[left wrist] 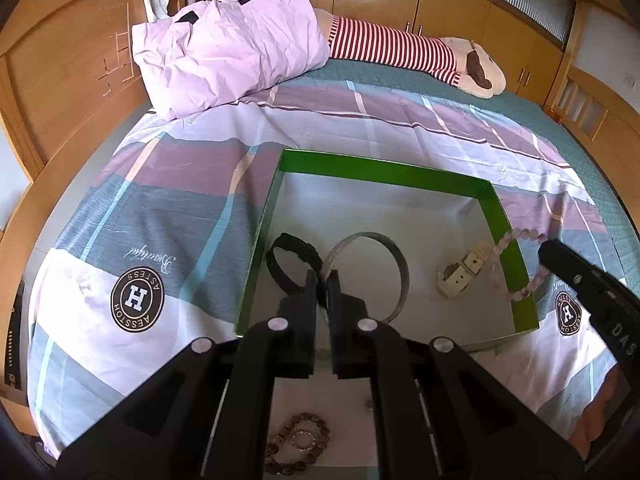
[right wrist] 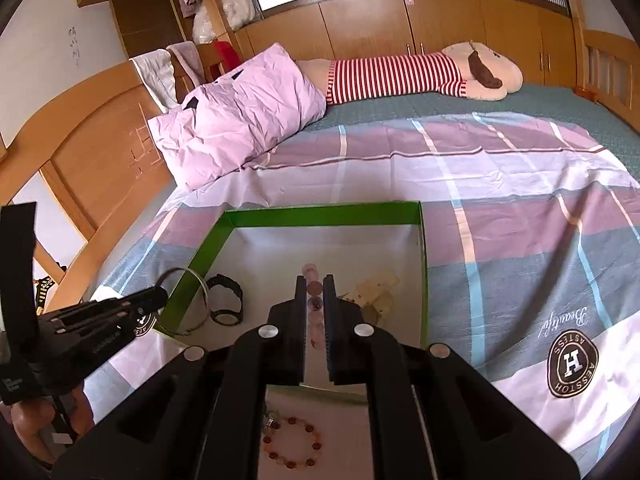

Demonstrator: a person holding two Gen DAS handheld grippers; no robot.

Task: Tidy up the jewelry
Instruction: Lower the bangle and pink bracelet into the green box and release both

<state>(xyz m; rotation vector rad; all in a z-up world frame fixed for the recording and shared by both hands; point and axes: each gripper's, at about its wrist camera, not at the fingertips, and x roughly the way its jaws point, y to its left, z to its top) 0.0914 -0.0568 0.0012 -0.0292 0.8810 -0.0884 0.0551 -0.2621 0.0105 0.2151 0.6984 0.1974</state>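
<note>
Jewelry lies partly inside a shallow green-walled cardboard box with a white floor, which sits on a bed covered by a purple, grey and white plaid sheet. The left tongs are pressed nearly together on the rim of a clear grey plastic bangle, holding it tilted over the box floor. Just beside the bangle, to its left in the left wrist view, a black strap wristwatch lies inside the box. A cream-white strap watch lies nearer the box's right wall. The right tongs pinch a pale pink and lilac round-bead bracelet; in the left wrist view this loop hangs from them right at the box's right wall.

Outside the box, on the sheet near the person, a brown stone-bead bracelet lies with a small pale ring inside its loop, and an orange and red bead bracelet lies flat.

At the far side of the bed, a crumpled lilac pillow rests against a plush toy in a red-and-white striped shirt.
</note>
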